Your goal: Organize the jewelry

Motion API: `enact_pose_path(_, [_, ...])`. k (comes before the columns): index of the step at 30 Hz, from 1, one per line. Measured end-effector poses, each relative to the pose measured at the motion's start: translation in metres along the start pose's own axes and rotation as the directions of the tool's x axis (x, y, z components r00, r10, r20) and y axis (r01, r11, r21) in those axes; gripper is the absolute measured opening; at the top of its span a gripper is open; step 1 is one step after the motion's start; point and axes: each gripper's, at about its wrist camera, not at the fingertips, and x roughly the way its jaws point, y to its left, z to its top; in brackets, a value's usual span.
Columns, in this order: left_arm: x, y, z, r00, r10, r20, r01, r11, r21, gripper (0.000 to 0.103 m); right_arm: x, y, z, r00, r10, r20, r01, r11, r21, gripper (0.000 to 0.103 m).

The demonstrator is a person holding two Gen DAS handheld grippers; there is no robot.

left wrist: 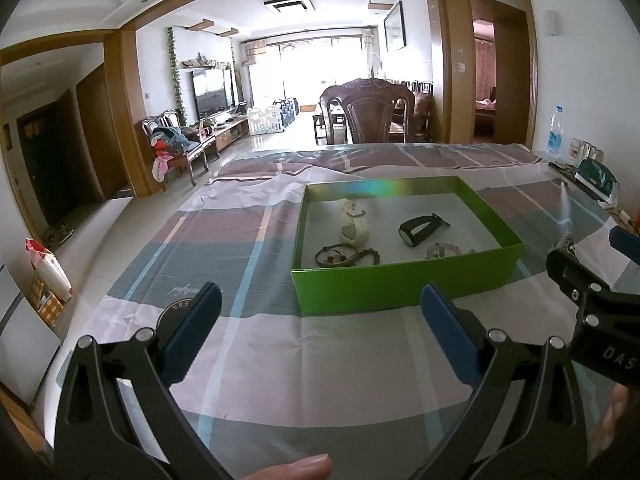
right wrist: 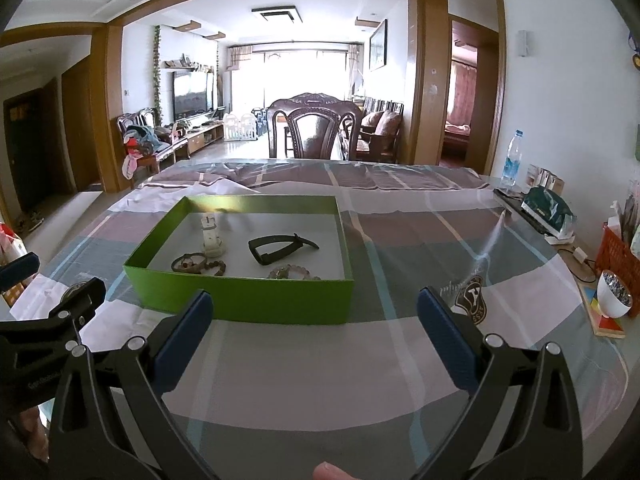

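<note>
A green open box (left wrist: pixel 400 284) (right wrist: pixel 244 300) stands on the checked tablecloth. Inside it lie a white watch (left wrist: pixel 352 222) (right wrist: pixel 211 236), a black watch (left wrist: pixel 418 230) (right wrist: pixel 276 248), a brown cord bracelet (left wrist: pixel 335 255) (right wrist: pixel 188 263), a dark bead bracelet (left wrist: pixel 368 257) (right wrist: pixel 216 267) and a pale bead bracelet (left wrist: pixel 442 249) (right wrist: pixel 286 272). My left gripper (left wrist: pixel 320 300) is open and empty, just in front of the box. My right gripper (right wrist: pixel 314 304) is open and empty, in front of the box's right corner. Each gripper shows at the edge of the other's view.
A wooden chair (right wrist: pixel 316 128) stands at the table's far side. At the right edge are a water bottle (right wrist: pixel 512 160), a dark green pouch (right wrist: pixel 548 210), a red basket (right wrist: pixel 618 260), a white bowl (right wrist: pixel 614 294) and a coloured board (right wrist: pixel 604 316).
</note>
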Motion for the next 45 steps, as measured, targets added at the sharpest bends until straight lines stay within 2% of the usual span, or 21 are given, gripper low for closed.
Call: enact_pose_path(45, [0.0088, -0.0017, -0.0089, 1.000, -0.007, -0.025, 0.007, 1.000, -0.001, 0.099, 0.0088, -0.0006, -0.0040, 1.000, -0.003, -0.024, 0.003, 1.000, -0.002, 0.100])
